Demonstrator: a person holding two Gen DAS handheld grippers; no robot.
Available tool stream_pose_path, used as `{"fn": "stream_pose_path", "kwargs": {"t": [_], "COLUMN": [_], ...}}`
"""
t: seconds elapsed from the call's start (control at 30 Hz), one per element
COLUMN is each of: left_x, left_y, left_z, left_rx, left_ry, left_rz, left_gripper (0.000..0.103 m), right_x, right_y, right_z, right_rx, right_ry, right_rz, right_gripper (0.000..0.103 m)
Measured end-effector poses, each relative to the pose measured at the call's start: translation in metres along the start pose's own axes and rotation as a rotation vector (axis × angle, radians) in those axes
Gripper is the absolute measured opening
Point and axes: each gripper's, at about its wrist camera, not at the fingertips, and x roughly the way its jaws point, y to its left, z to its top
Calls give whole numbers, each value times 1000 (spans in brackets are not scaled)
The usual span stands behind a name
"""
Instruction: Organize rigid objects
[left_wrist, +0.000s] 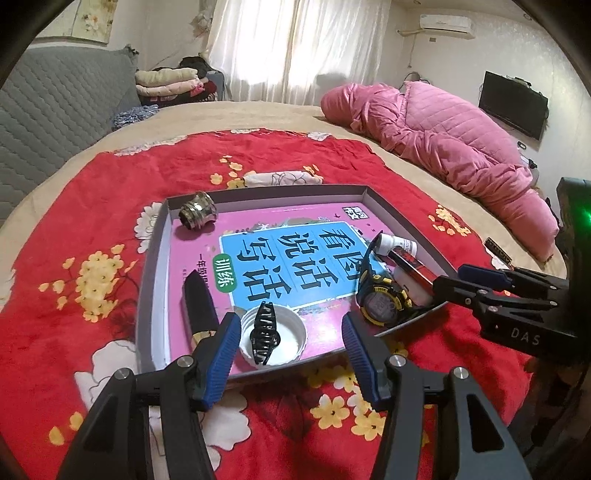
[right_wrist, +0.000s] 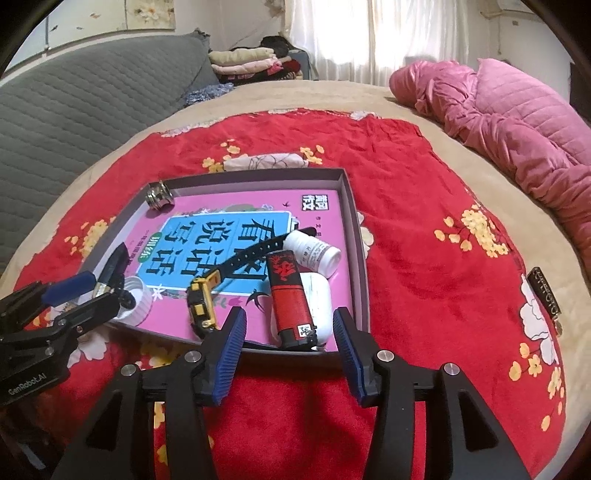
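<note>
Two grippers are hanging over the near edge of a shallow grey tray (left_wrist: 402, 216) that is lying on a red flowered blanket (left_wrist: 110, 229). The left gripper (left_wrist: 290, 354) is holding its blue pads wide apart with nothing pressed between them; the white cap (left_wrist: 291, 341) carrying a black hair claw (left_wrist: 264, 336) is sitting just beyond its fingertips, inside the tray. The right gripper (right_wrist: 290, 350) is likewise standing open and gripping nothing, with a red-and-black lighter (right_wrist: 290, 299) lying just ahead of the gap, partly over a white rounded case (right_wrist: 320, 295).

Writing is showing in several places. A pink book (left_wrist: 280, 254) lining the tray floor is bearing large Chinese characters on a blue panel (upside down from both cameras) and a green oval label. The right gripper's body is reading "DAS" in the left view, while the left gripper's body is reading "GenRobot.AI" in the right view. The lighter's base is carrying a small QR-style sticker, legible only as a pattern.

Only the left view is showing the face of the black-and-yellow watch (left_wrist: 382, 304), a wall television (left_wrist: 513, 103) and an air conditioner (left_wrist: 447, 24). The right view is showing the watch edge-on with its strap stretching toward a white pill bottle (right_wrist: 314, 251). A metal threaded fitting (left_wrist: 197, 214) is sitting in the tray's far left corner, and a black tube (left_wrist: 201, 306) is lying along its left wall.
</note>
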Motion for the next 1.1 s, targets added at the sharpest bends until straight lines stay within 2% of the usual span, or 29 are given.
{"fn": "stream_pose_path", "kwargs": {"t": [0.13,0.2,0.27,0.37,0.57,0.7,0.9,1.1], "left_x": [-8,-11,-15,-22,-32,-45,-62,-68], "left_y": [-1,-3,-5,-8,-16,-22,-29,-37], "left_z": [-1,-1,-1,-2,-6,-7,-11,-19], "left_rx": [-5,-2,-3,-2,-10,-4,-30,-49], "left_ry": [0,-2,-4,-9,-1,-36,-38,-7], "left_rz": [15,31,44,72,124,167,135,161], "left_gripper": [57,60,68,68,68,68,68,68], "right_x": [-9,-14,-20,-32,-51,-58,-72,-80], "right_y": [2,3,4,7,13,18,26,30], "right_z": [0,0,0,-3,-14,-23,-35,-44], "right_rx": [3,3,5,2,-5,4,-1,6], "right_ry": [-17,-24,-44,-80,-121,-112,-118,-110], "right_rz": [4,6,3,-6,-15,-18,-52,-46], "right_gripper": [59,62,66,73,75,75,76,76]}}
